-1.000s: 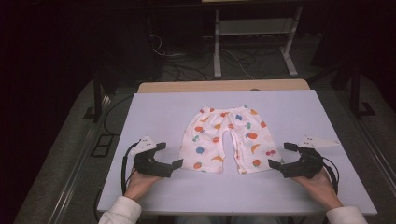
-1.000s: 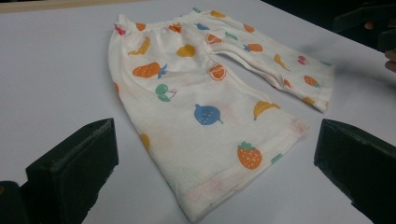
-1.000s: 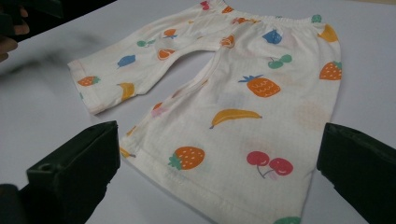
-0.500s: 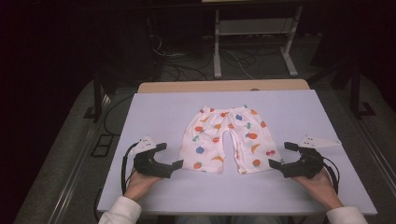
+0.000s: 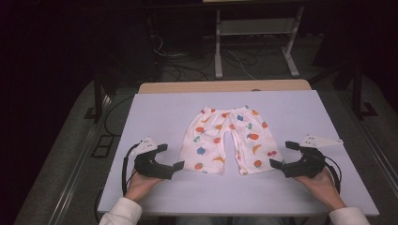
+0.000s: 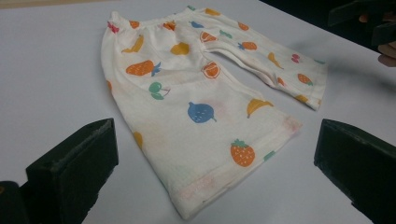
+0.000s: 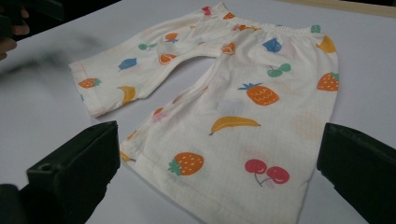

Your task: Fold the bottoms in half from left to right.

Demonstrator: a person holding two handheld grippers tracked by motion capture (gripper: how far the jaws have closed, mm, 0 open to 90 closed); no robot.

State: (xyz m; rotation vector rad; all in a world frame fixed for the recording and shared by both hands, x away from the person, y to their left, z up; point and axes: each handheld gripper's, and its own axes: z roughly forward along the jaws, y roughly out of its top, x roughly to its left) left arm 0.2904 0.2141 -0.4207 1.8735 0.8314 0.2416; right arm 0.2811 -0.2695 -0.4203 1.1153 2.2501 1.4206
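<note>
A small pair of white shorts with a fruit print (image 5: 227,140) lies flat in the middle of the pale table (image 5: 155,112), waistband at the far side, both leg hems toward me. My left gripper (image 5: 170,157) rests on the table just left of the left leg hem, jaws wide apart and empty. In the left gripper view the left leg hem (image 6: 224,179) lies between the jaws, a little ahead of them. My right gripper (image 5: 283,154) sits just right of the right leg hem, open and empty. The right leg (image 7: 233,135) spreads ahead of its jaws.
A wooden strip (image 5: 225,86) borders the table's far edge. Beyond it, on the dark floor, stand a metal frame (image 5: 253,42) and loose cables (image 5: 169,51). Bare table surface lies on both sides of the shorts.
</note>
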